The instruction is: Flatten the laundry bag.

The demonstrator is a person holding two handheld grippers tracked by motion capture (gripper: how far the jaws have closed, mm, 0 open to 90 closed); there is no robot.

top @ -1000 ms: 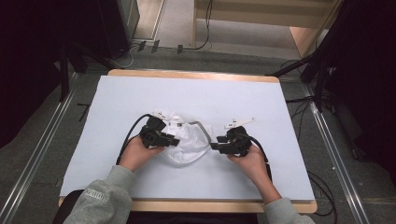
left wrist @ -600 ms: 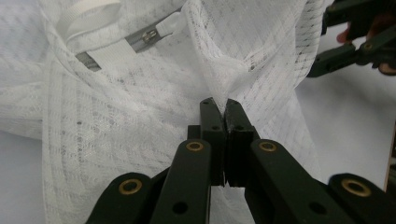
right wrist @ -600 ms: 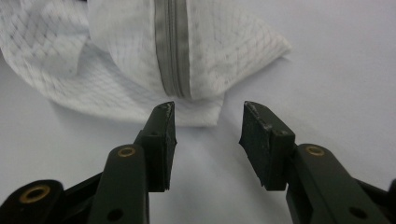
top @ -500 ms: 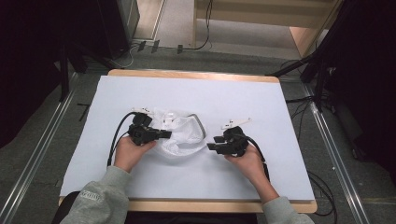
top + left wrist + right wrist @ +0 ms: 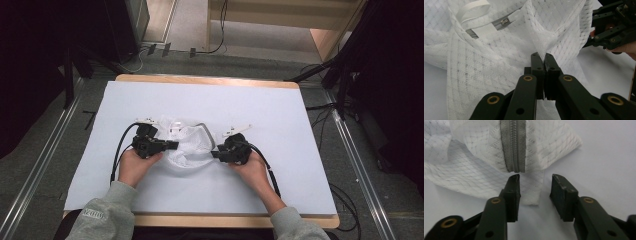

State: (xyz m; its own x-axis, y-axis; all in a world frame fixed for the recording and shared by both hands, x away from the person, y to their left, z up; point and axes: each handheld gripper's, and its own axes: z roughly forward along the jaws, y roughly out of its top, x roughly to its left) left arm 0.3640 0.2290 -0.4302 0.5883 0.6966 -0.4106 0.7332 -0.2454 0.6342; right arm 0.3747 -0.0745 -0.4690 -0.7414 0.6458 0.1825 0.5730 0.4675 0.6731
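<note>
A crumpled white mesh bag (image 5: 190, 142) with a grey zipper (image 5: 512, 145) lies mid-table on the white cover (image 5: 280, 115). My left gripper (image 5: 174, 145) comes at it from the left and is shut on a pinched fold of the mesh (image 5: 486, 62); in its own view the jaws (image 5: 541, 55) meet on the fabric. A zipper pull (image 5: 504, 22) and white strap lie beyond. My right gripper (image 5: 214, 153) is at the bag's right edge. Its jaws (image 5: 535, 180) have just been closing and stand open, with the bag's corner below the zipper end between them, not pressed.
The wooden table edge (image 5: 210, 80) frames the white cover. Black cables (image 5: 120, 150) trail from both grippers toward the person's sleeves. Dark stands and floor cables surround the table; metal rails (image 5: 355, 150) run along both sides.
The left gripper shut on the mesh and drew it to the left, stretching the bag. The right gripper slid left up to the bag's right edge and its jaws narrowed.
</note>
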